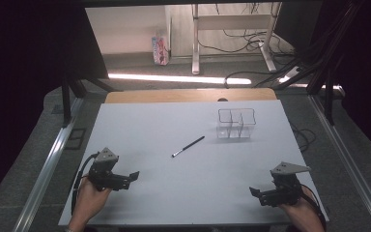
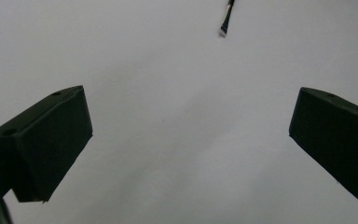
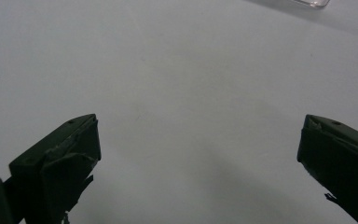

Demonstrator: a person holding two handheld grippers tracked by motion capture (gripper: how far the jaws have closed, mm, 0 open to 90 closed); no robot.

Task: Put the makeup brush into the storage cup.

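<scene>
High view: one brush, one organizer.

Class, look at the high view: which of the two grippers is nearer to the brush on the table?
The left gripper: the brush lies left of the table's middle, its bristle tip pointing toward that side, while the right gripper sits farther off.

Brushes: one brush is being counted.
Clear organizers: one organizer is being counted, showing three compartments.
Grippers: two are being held.
</scene>
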